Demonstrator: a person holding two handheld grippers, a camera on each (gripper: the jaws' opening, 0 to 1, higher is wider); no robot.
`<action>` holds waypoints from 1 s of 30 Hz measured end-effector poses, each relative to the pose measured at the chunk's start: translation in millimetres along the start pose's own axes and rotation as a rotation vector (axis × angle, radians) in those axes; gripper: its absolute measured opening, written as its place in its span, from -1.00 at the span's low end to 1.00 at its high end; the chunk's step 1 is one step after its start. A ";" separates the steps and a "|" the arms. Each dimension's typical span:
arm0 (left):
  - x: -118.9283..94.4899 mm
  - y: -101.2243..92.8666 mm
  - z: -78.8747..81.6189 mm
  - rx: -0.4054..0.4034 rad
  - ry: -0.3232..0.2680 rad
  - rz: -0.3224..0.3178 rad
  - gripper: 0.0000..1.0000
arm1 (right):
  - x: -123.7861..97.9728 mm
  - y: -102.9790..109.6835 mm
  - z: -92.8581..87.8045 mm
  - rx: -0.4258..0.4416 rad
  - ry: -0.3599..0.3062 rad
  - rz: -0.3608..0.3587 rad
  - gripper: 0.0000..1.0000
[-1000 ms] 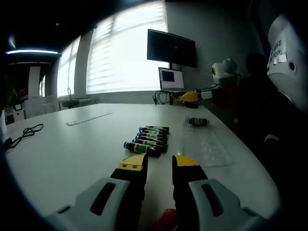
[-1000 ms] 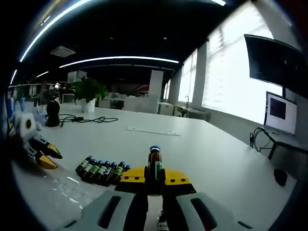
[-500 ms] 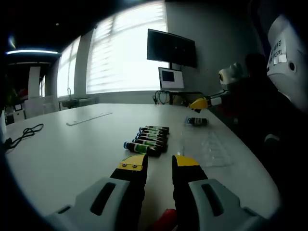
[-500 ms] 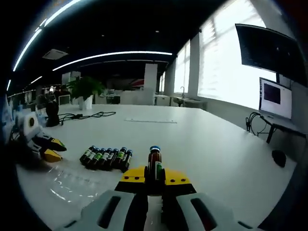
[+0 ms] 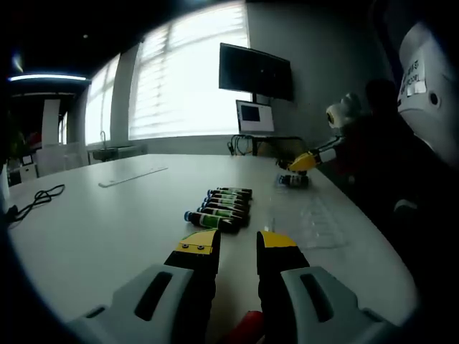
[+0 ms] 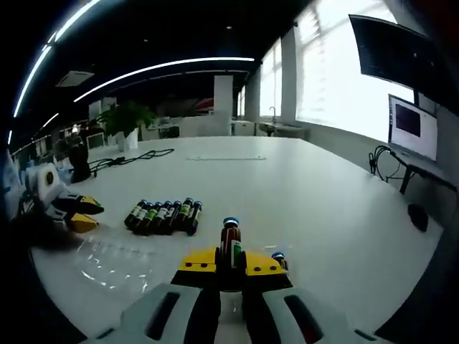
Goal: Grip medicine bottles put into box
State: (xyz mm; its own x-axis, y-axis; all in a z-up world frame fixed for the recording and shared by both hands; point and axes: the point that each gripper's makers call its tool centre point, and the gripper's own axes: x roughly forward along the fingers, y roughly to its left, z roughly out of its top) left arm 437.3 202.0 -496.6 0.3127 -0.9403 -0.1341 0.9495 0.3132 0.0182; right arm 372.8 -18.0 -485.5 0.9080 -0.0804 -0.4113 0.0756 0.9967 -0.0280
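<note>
A row of several dark medicine bottles (image 5: 224,203) with green labels lies mid-table, seen too as the bottle row (image 6: 165,215) in the right gripper view. My left gripper (image 5: 237,242) is open just short of that row, nothing between its jaws. A clear plastic tray (image 5: 315,218) lies to the right of the row. My right gripper (image 6: 230,259) is shut on a brown blue-capped bottle (image 6: 230,240) held upright. It hangs low over a lone bottle (image 6: 278,256) lying on the table. From the left gripper view, the right gripper (image 5: 310,160) sits just above this lone bottle (image 5: 294,180).
A wall monitor (image 5: 255,71) and a laptop (image 5: 254,116) stand at the table's far end. A flat strip (image 5: 133,176) and a black cable (image 5: 39,197) lie to the left. The left gripper (image 6: 72,212) shows beside the clear tray (image 6: 118,254).
My right gripper, still holding its bottle, has come down toward the table near the lone lying bottle. The left gripper has stayed put and open.
</note>
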 end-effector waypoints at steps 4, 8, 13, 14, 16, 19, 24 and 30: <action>-0.1 0.4 -0.1 -0.001 0.000 0.001 -0.72 | 2.2 -0.2 -6.8 -0.004 0.039 -0.006 -0.88; 0.0 0.2 -0.2 0.000 0.000 0.000 -0.72 | 3.5 1.7 -11.9 -0.006 0.066 -0.008 -0.88; 0.1 -0.2 -0.3 0.000 0.000 0.000 -0.72 | 5.6 -0.4 -16.6 -0.002 0.088 -0.013 -0.87; 0.1 -0.1 -0.3 0.000 0.000 0.000 -0.72 | 5.9 -1.1 -17.8 -0.004 0.093 -0.013 -0.87; 0.1 -0.1 -0.3 0.000 0.000 0.000 -0.72 | 6.2 -2.0 -20.3 -0.003 0.105 -0.016 -0.87; 0.3 -0.3 -0.4 0.001 0.001 0.000 -0.72 | 6.4 -1.6 -23.0 -0.007 0.118 -0.017 -0.87; 0.2 -0.1 -0.3 0.000 0.000 0.000 -0.72 | 6.8 -2.3 -24.2 -0.002 0.129 -0.026 -0.87; 0.3 0.1 -0.1 0.000 0.000 0.000 -0.72 | 6.4 -2.6 -24.4 -0.005 0.132 -0.040 -0.86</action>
State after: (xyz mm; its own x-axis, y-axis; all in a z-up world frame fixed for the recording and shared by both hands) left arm 437.4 201.8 -496.7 0.3129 -0.9402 -0.1345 0.9495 0.3133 0.0182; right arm 368.4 -21.0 -510.3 0.8422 -0.1185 -0.5260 0.1080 0.9929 -0.0508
